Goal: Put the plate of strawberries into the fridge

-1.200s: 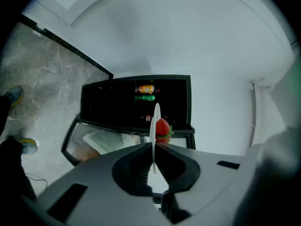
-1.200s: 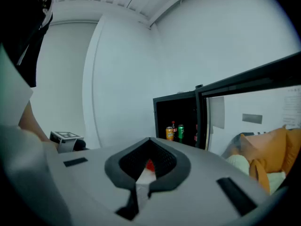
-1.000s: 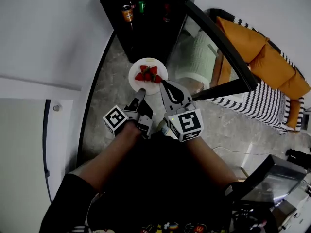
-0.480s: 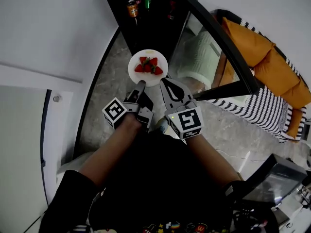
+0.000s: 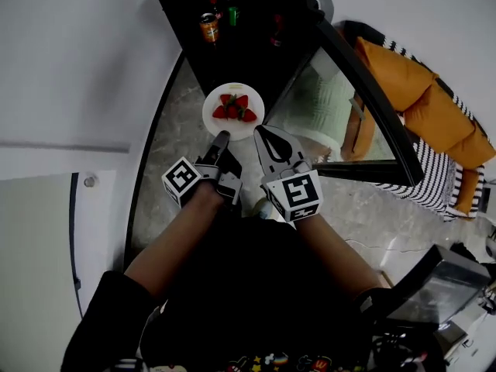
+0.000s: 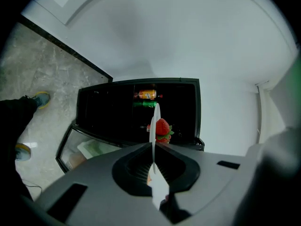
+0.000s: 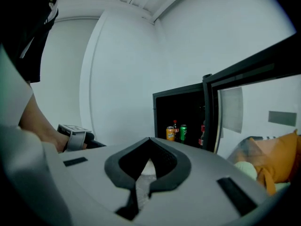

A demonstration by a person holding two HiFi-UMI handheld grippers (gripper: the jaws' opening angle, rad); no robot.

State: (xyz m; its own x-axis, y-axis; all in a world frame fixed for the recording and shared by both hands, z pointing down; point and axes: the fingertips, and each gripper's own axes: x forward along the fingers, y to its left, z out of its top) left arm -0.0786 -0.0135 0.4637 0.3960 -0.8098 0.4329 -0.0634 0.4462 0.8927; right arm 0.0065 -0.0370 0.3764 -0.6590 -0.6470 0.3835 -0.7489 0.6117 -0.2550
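Observation:
A white plate (image 5: 233, 111) with several red strawberries (image 5: 235, 108) hangs in front of the open black fridge (image 5: 232, 45). My left gripper (image 5: 223, 137) is shut on the plate's near rim. The left gripper view has the plate (image 6: 154, 124) edge-on between the jaws of that gripper (image 6: 153, 145), a strawberry (image 6: 162, 127) beside it and the fridge (image 6: 117, 112) beyond. Just right of the plate, my right gripper (image 5: 263, 133) is shut with nothing in it. In the right gripper view its jaws (image 7: 149, 138) meet at the tips, and the fridge (image 7: 181, 112) stands ahead.
Inside the fridge stand an orange can (image 5: 207, 25), a green can (image 5: 233, 14) and a red bottle (image 7: 202, 134). The glass fridge door (image 5: 364, 91) swings out to the right. An orange-cushioned striped sofa (image 5: 422, 111) lies behind it. White wall borders the marble floor (image 5: 167, 153) on the left.
The plate and both grippers have moved slightly toward the fridge opening. The left gripper has kept hold of the plate throughout.

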